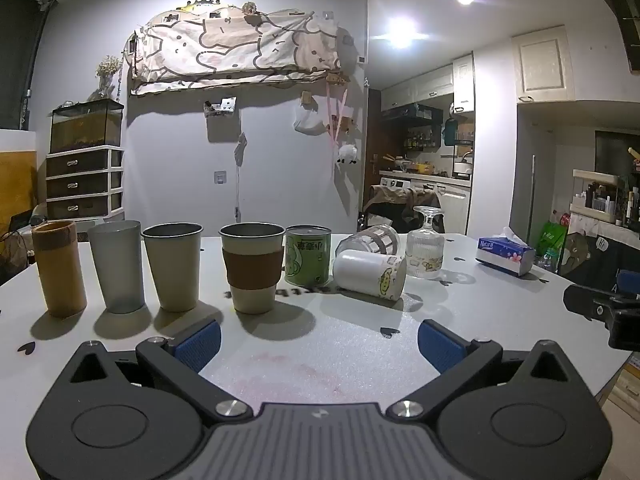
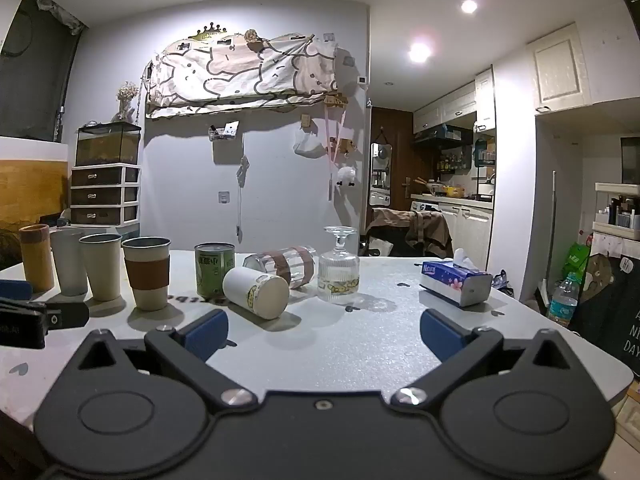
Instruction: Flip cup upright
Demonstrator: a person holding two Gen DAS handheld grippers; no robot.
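Note:
A white cup with a cartoon print (image 1: 370, 273) (image 2: 256, 291) lies on its side on the white table (image 1: 340, 344). Behind it a clear glass with a brown band (image 1: 370, 242) (image 2: 286, 265) also lies on its side. A ribbed stemmed glass (image 1: 425, 249) (image 2: 339, 270) stands upside down to their right. My left gripper (image 1: 318, 342) is open and empty, low over the table in front of the cups. My right gripper (image 2: 324, 338) is open and empty, in front of the lying cup and the stemmed glass.
Upright in a row at the left: a brown tube cup (image 1: 59, 267), a frosted tumbler (image 1: 117, 266), a beige cup (image 1: 174, 266), a beige cup with a brown sleeve (image 1: 251, 266) and a green can (image 1: 307, 255). A blue tissue box (image 1: 505, 255) (image 2: 456, 280) lies at the right.

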